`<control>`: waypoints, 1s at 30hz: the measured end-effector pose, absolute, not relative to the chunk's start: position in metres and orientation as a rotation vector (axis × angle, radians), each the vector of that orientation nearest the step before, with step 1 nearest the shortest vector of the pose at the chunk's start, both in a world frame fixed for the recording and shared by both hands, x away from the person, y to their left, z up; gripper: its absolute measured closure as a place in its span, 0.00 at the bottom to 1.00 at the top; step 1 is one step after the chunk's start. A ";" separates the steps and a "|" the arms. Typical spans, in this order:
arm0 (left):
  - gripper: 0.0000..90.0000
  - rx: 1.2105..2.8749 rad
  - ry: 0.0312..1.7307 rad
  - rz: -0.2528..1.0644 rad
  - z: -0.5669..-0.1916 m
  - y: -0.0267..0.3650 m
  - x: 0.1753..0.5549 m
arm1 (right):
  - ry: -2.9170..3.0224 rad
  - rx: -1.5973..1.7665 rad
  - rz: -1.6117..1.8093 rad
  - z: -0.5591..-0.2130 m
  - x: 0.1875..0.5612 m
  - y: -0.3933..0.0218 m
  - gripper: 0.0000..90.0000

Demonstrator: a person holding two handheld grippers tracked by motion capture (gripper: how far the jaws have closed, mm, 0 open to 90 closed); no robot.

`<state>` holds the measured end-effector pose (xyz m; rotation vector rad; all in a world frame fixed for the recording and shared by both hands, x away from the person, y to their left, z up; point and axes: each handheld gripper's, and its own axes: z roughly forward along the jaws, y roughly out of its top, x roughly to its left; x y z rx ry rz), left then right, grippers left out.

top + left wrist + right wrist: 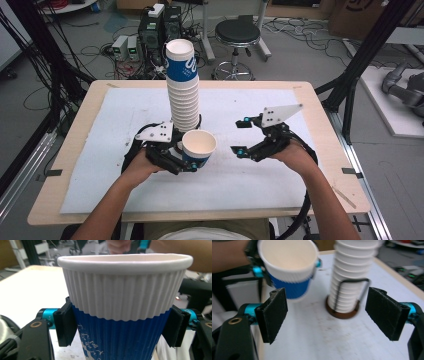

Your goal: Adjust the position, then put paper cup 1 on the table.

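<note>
A single paper cup (198, 146) is held clamped in the left gripper (189, 162), centre of the high view, just in front of the tall cup stack (182, 90).

The right gripper (240, 136) is seen at centre right with jaws spread and nothing between them. Judged step: one cup separated from the stack; next, a clear spot on the table (310, 165) is needed for setting it down.

Paper cup held clear of the stack

A single ribbed paper cup (198, 146), white above and blue below, is gripped upright at its blue band, mouth open and empty. It is positioned just in front of a tall stack of matching cups (182, 87), which is seated in a round brown holder (342, 311) on the table.
</note>
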<state>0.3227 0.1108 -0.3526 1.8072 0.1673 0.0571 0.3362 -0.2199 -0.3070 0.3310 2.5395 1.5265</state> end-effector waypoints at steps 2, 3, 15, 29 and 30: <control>0.29 1.773 0.186 0.083 -0.351 0.113 0.322 | 2.476 0.409 1.536 -0.313 0.336 -0.232 0.20; 0.29 1.758 0.193 0.093 -0.350 0.114 0.322 | 2.461 0.452 1.522 -0.317 0.335 -0.237 0.20; 0.28 1.607 0.316 0.191 -0.347 0.138 0.321 | 2.281 0.756 1.397 -0.360 0.333 -0.270 0.21; 0.28 1.494 0.347 0.244 -0.331 0.174 0.321 | 2.255 0.792 1.394 -0.362 0.329 -0.281 0.21; 0.28 1.481 0.356 0.250 -0.330 0.179 0.321 | 2.252 0.790 1.393 -0.363 0.329 -0.281 0.21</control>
